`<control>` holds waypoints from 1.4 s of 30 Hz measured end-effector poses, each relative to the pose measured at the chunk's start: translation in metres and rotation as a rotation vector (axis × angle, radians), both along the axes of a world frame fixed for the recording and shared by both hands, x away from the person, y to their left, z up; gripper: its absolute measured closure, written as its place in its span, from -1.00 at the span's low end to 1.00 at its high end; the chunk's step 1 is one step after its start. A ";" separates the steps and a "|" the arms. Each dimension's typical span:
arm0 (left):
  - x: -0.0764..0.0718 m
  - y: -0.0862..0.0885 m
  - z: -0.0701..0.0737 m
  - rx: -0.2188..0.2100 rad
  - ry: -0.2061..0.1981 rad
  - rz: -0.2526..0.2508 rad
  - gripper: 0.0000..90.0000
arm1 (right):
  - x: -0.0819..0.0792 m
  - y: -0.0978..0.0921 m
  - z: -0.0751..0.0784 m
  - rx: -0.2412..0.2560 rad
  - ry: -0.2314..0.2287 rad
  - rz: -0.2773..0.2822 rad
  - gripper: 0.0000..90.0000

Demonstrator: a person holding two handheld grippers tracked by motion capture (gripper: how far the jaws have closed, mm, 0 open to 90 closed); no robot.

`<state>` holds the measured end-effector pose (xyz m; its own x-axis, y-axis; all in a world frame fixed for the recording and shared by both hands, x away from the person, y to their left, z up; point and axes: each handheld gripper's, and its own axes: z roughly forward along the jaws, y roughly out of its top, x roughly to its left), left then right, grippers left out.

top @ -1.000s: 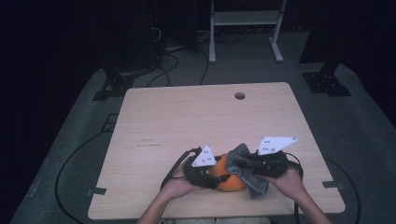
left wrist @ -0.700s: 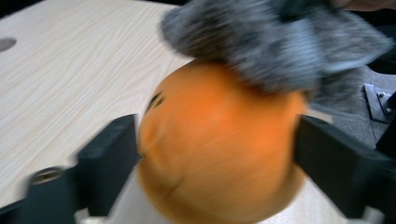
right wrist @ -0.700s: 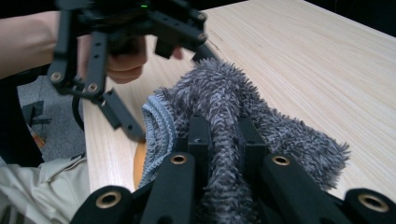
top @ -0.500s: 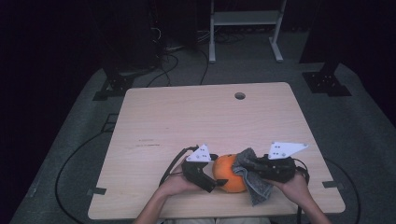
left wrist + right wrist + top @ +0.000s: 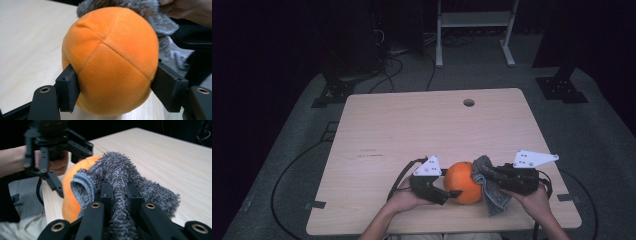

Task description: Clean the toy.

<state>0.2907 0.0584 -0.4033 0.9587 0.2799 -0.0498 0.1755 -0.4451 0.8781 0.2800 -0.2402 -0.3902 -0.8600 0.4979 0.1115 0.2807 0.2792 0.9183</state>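
Shifted rightward, grey fuzzy cloth [image 5: 488, 186] drapes round, seamed orange ball [image 5: 463, 182].

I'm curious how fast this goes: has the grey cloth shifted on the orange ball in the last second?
Yes. The grey cloth, once draped across the orange ball, has slid toward the table's right edge, baring the ball's top.

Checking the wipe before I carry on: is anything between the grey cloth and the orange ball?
Nothing visible. The right gripper pinches the grey cloth, which already drapes against the orange ball held between the left gripper jaws.
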 end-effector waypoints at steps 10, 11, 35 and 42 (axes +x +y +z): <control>-0.003 0.028 0.006 0.137 -0.017 0.186 -0.25 | 0.015 0.054 0.008 0.007 -0.021 0.081 0.76; -0.004 0.025 0.005 0.146 -0.019 0.198 -0.25 | 0.013 0.062 0.011 0.000 -0.034 0.108 0.76; 0.037 0.026 -0.024 -0.011 0.159 -0.030 -0.73 | 0.018 0.038 -0.008 -0.072 -0.027 0.057 0.75; 0.025 0.012 -0.017 0.030 0.095 0.060 -0.29 | 0.013 0.036 0.001 -0.107 -0.048 0.041 0.76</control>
<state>0.3157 0.0707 -0.4207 0.9315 0.3398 -0.1300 0.2843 -0.4568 0.8429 0.2934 -0.2047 -0.3891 -0.8830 0.4690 0.0177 0.2231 0.3863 0.8950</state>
